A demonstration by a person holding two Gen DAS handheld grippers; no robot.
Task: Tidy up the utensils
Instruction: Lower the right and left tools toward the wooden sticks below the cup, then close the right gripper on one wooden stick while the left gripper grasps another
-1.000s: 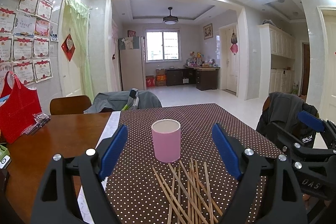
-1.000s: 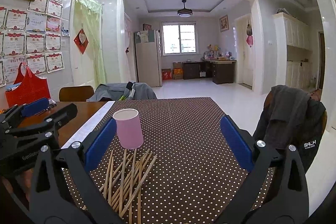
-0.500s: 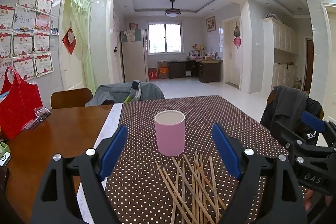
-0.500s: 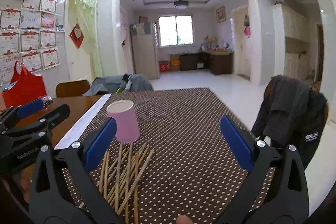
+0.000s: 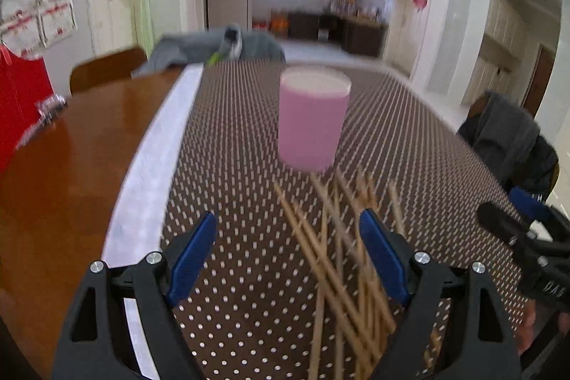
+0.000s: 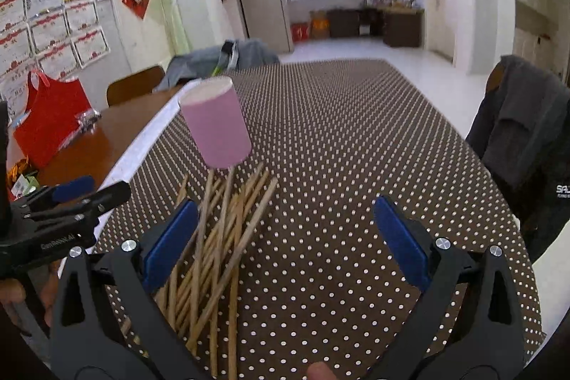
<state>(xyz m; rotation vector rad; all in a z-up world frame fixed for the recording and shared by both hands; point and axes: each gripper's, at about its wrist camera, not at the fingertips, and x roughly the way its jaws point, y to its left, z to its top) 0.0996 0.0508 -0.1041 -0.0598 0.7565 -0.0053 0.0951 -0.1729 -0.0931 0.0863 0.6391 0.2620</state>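
I have both claws over the dining table, and nothing is sorted yet. The landmark is the pink cylindrical cup (image 5: 313, 116), standing upright on the brown white-dotted tablecloth (image 6: 356, 138). As far as I can see into its mouth it holds nothing, though the rim is blurred. The thin wooden chopsticks (image 6: 217, 237) lie in a loose, crossed heap on the cloth just on my side of the cup, their far tips reaching almost to its base; whether any touches it I cannot tell.

My left gripper (image 5: 286, 259) is released, its blue pads spread wide, nothing between them, and it faces the cup with the heap under its right finger. My right gripper (image 6: 285, 237) is also released and empty, set to the right of the cup, with the heap under its left finger.

So I judge the job barely begun: every stick remains to be picked off the cloth and stood in the cup.
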